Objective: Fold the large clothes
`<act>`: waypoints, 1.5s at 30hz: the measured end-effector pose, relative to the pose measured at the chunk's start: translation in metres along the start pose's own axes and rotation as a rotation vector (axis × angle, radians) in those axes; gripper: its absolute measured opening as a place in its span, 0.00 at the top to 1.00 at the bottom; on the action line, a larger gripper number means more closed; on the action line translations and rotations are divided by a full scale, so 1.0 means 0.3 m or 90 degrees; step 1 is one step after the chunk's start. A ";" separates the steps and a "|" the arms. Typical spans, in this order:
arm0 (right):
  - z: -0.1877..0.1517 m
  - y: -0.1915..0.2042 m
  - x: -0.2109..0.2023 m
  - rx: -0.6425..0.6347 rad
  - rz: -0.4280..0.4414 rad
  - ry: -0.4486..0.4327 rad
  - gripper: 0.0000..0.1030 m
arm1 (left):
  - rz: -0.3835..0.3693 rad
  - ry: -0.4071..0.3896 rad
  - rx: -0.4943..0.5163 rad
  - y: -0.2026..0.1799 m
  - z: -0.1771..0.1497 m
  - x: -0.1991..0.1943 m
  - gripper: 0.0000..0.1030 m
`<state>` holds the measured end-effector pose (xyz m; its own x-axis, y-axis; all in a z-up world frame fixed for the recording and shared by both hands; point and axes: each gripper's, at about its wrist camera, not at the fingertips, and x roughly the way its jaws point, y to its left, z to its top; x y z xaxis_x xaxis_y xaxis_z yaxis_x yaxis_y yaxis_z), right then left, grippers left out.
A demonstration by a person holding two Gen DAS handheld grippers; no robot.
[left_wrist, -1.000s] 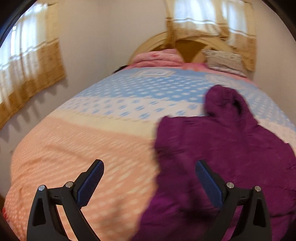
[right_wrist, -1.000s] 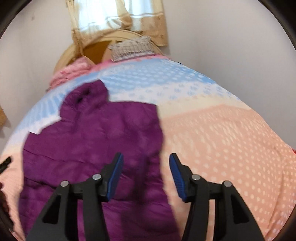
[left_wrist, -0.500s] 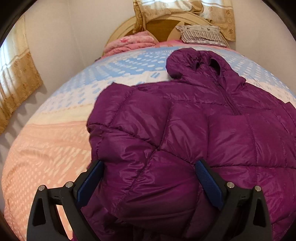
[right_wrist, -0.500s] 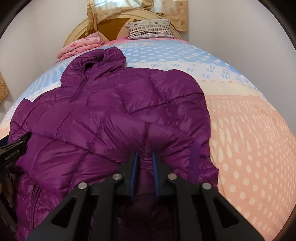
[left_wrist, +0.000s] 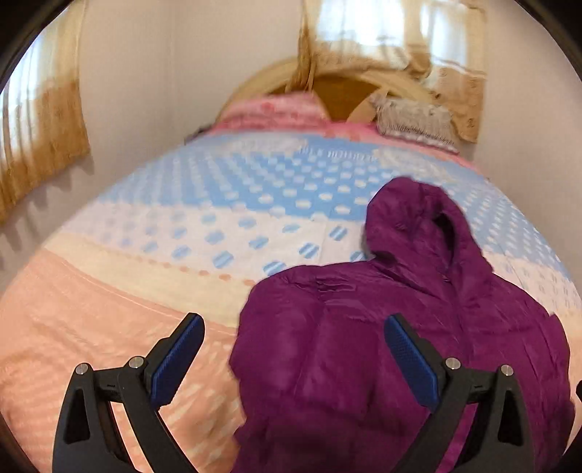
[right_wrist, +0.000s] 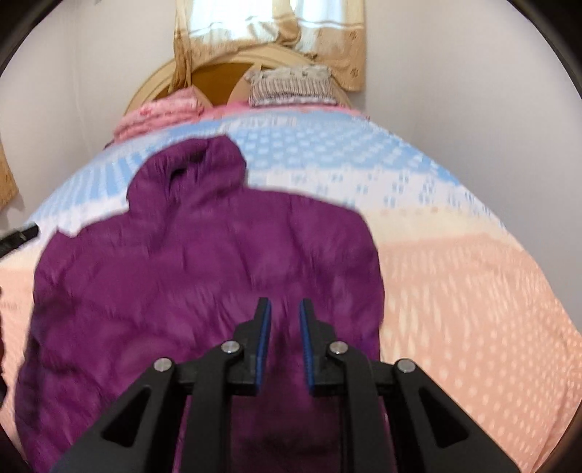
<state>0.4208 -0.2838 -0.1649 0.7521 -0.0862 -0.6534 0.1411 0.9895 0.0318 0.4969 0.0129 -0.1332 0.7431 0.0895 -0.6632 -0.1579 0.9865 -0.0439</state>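
Left wrist view: left tongs (left_wrist: 294, 358) gape wide above purple jacket (left_wrist: 400, 327).

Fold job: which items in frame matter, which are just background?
Job: purple jacket; left gripper, open; right gripper, jaws narrow, grip unclear; bedspread it lies on.
Background: pink blanket; striped pillow; headboard; curtains.

No text, label, brand or number can be read in either view. A band of print-like marks runs across the blue end of the bedspread (left_wrist: 338, 152) near the pillows, but it is too blurred to make out, and the purple jacket (right_wrist: 203, 276) shows no legible tag.
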 end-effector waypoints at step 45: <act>-0.022 -0.041 0.341 0.039 -0.079 0.054 0.70 | 0.046 0.115 -0.007 -0.051 -0.114 0.316 0.01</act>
<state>0.4919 -0.3041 -0.2372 0.6697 -0.1952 -0.7165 0.2711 0.9625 -0.0089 0.5476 0.0016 -0.2211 0.6011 0.1323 -0.7882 -0.2144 0.9767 0.0005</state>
